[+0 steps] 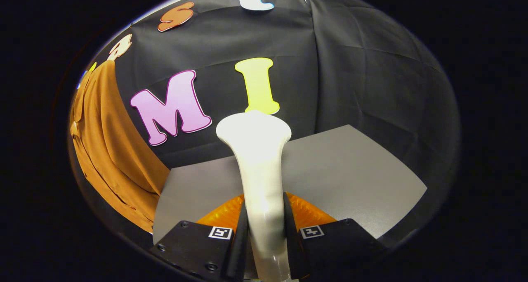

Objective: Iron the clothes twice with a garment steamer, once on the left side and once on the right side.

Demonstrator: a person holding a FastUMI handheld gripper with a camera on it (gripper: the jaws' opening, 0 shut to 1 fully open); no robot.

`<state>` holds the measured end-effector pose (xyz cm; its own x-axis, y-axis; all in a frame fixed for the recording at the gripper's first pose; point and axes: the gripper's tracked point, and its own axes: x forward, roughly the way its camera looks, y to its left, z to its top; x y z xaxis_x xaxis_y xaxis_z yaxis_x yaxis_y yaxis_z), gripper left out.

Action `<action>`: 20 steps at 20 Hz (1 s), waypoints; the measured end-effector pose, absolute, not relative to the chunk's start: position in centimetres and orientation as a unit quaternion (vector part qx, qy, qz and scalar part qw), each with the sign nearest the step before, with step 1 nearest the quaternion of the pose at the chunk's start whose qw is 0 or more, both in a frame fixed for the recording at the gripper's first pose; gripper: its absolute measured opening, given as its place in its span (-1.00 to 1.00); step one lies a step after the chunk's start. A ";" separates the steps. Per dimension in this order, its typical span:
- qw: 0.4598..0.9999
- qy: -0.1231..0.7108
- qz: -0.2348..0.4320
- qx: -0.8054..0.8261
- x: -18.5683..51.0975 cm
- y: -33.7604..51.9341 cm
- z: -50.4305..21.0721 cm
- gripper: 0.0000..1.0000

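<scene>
While the view looks forward along the two fingers, the scene runs from a hanging garment across to a bare wall.

Garment: a brown cloth (pixel 109 150) hangs in long folds at the far left, in front of the black wall; its lower edge drops past the left side of the table.

Table: a flat grey top (pixel 350 170) lies beyond the fingers, tilted in this view, its left edge close to the garment.

Steamer: a white, glossy steamer (pixel 258 178) stands upright in the middle, rising from between the fingers; its handle is narrow low down and flares to a wide head, which shows against the wall above the table's far edge. It is well apart from the garment.

Gripper: the gripper (pixel 266 228) is clamped on the steamer's handle, one finger pressing each side, with a small square marker on top of each finger.

Wall: black cloth (pixel 371 79) with soft creases and a vertical seam covers the right side behind the table.
</scene>
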<state>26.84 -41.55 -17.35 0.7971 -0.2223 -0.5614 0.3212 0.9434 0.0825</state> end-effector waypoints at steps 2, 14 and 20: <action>0.947 0.272 -0.150 0.081 25.8 -40.8 -16.1 -0.10; 0.958 0.202 -0.193 0.058 18.3 -29.1 -9.4 -0.11; 0.969 0.185 -0.151 0.055 18.6 -19.9 -8.6 -0.11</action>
<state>18.56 -19.85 -8.56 0.8859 -0.2714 -0.3763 0.3125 0.9485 0.0514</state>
